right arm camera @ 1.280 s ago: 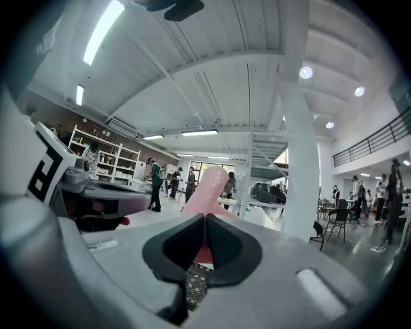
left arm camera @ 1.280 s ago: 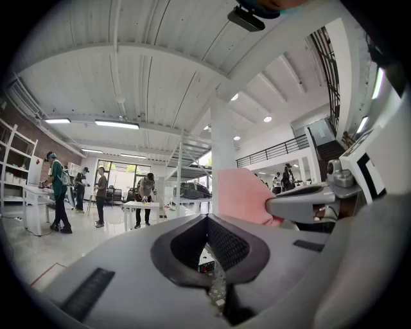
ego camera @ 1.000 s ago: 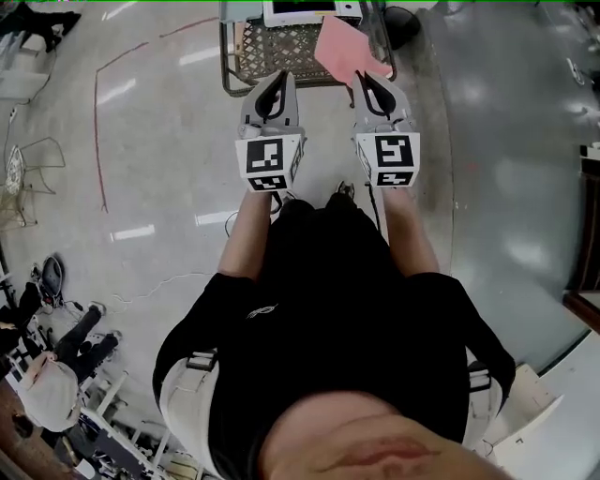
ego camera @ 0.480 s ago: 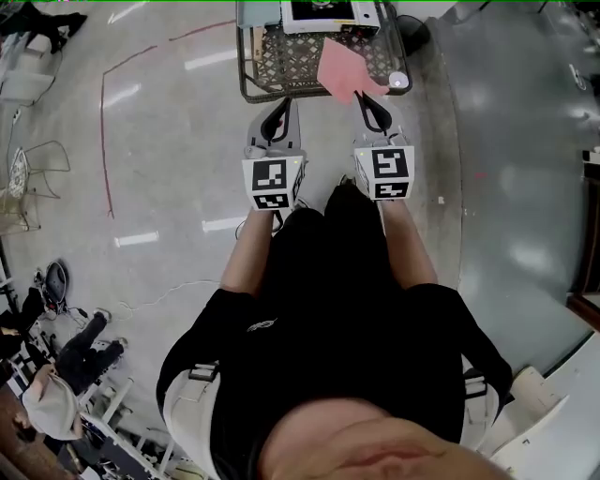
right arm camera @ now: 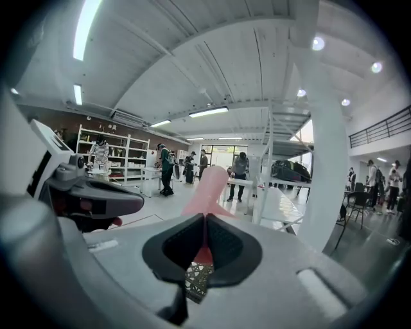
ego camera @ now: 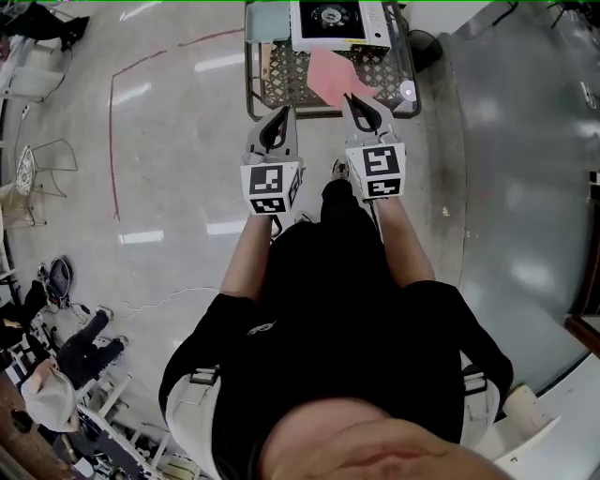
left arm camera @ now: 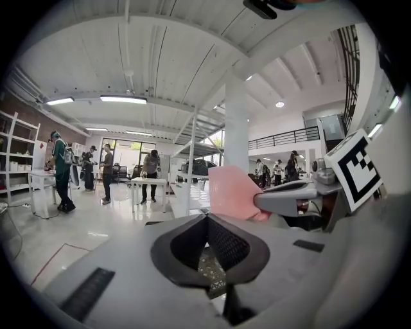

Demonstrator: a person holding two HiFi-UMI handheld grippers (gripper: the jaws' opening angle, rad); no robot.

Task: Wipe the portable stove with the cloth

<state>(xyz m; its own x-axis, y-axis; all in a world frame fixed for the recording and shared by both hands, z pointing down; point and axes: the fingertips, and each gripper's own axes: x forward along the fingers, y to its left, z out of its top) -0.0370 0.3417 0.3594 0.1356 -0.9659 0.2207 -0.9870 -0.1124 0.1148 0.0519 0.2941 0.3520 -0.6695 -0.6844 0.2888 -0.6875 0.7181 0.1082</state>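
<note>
A white portable stove with a black burner sits on a metal mesh table at the top of the head view. A pink cloth hangs over the table below the stove, pinched in my right gripper, which is shut on it. In the right gripper view the pink cloth rises from between the closed jaws. My left gripper is shut and holds nothing, level with the table's near edge. The pink cloth also shows in the left gripper view, held by the right gripper.
The mesh table stands on a glossy grey floor with a red line marked on it at left. People stand by white tables and shelves in the hall. A white pillar rises at right. More people and gear crowd the lower left.
The table and stove have come further into the head view and nearer to both grippers. The cloth now hangs over the mesh top just below the stove. Both grippers stay shut.
</note>
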